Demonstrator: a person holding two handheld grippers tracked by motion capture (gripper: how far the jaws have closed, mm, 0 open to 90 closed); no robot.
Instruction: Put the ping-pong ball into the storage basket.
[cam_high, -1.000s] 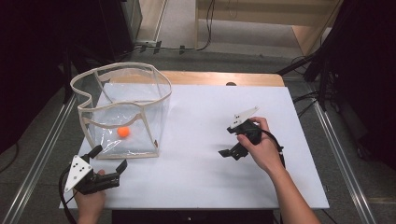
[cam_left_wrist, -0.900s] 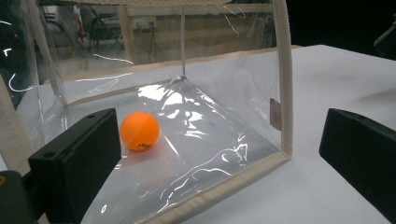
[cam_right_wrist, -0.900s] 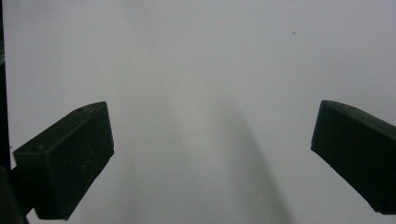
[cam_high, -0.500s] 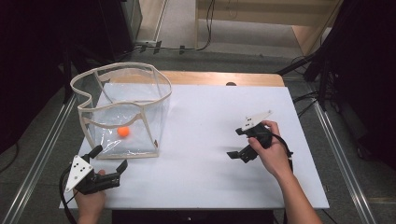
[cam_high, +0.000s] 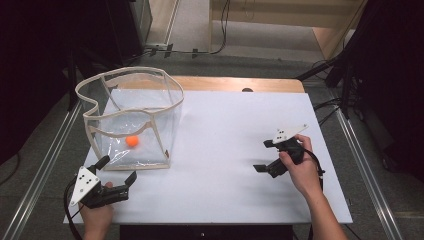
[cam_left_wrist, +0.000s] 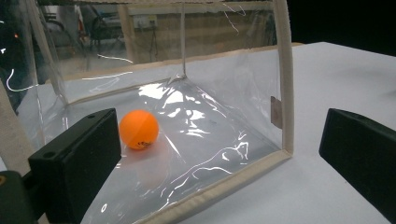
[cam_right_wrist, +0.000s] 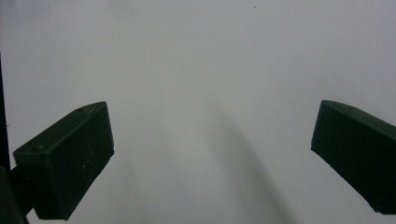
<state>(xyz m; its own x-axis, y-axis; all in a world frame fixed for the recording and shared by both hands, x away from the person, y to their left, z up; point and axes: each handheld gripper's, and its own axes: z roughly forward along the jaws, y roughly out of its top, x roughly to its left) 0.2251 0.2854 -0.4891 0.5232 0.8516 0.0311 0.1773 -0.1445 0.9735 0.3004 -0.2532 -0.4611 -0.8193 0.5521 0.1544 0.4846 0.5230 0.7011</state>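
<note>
Clear bag (cam_left_wrist: 187, 116): top rim and left wall cut off by the frame in the left gripper view; room behind seen only blurred through the plastic.
Orange ball (cam_left_wrist: 138, 129): dark print on its lower face too small to read; left edge just hidden behind the near jaw.
Left hand-held gripper (cam_high: 116, 173): trailing cable runs off the bottom edge of the high view.
Right hand-held gripper (cam_right_wrist: 210, 163): both jaws cropped at the frame's bottom and sides; the white surface (cam_right_wrist: 210, 60) beyond is soft, featureless.
Forearms: cropped at the bottom edge.
</note>
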